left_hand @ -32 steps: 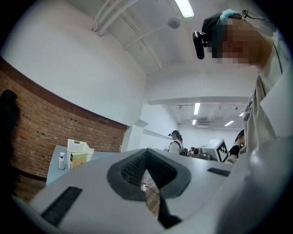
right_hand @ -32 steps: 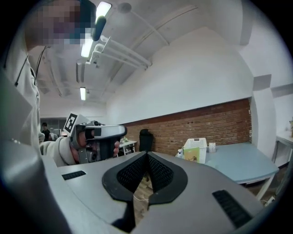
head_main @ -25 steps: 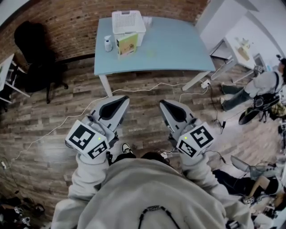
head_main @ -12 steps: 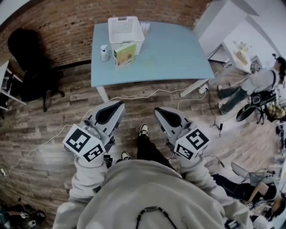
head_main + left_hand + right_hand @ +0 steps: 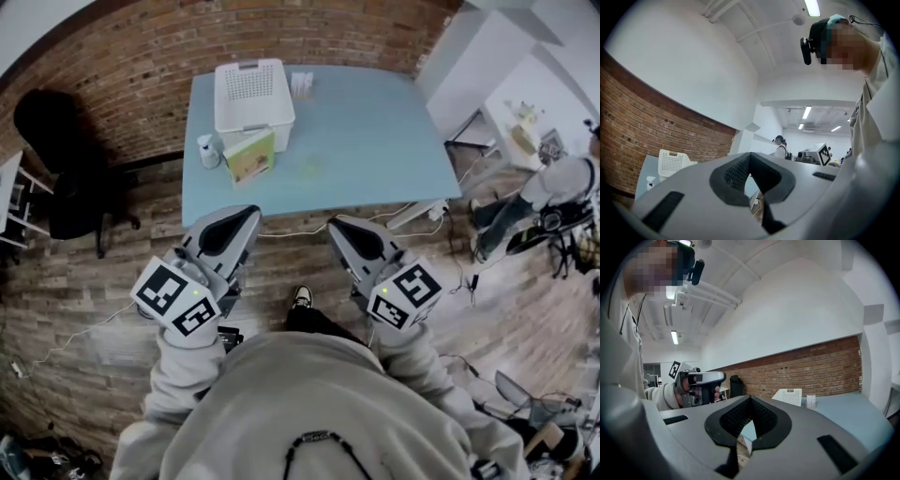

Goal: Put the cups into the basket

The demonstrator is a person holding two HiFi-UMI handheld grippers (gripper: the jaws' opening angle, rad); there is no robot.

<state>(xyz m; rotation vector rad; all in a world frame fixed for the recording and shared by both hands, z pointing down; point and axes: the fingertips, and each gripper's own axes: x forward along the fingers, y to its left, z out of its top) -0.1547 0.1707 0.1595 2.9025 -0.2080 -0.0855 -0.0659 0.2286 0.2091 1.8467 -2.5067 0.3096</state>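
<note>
Reading both finger pairs as pressed together with nothing between: left gripper (image 5: pixel 246 216) and right gripper (image 5: pixel 341 225), held side by side over wood-plank floor (image 5: pixel 94 281), tips just short of near edge of light blue rectangular table (image 5: pixel 375 141).

Located task items: small pale translucent plastic cups (image 5: pixel 301 84) on far part of table, just right of white perforated plastic basket (image 5: pixel 272 131), well apart from both tools. Noted also small white bottle (image 5: pixel 206 150) and yellow-green cardboard carton (image 5: pixel 249 157) at near left of basket.

Judged step: approach to the cups, none in the basket yet. To do well: lead with right gripper, pass right of basket, spread jaws before arrival, pinch one cup wall lightly (thin plastic, likely to buckle). Keep clear of carton and bottle.

Orientation: cups apparently upright, long axis vertical; mouth up or down too small to tell. Basket open side up, long axis running near to far.
</note>
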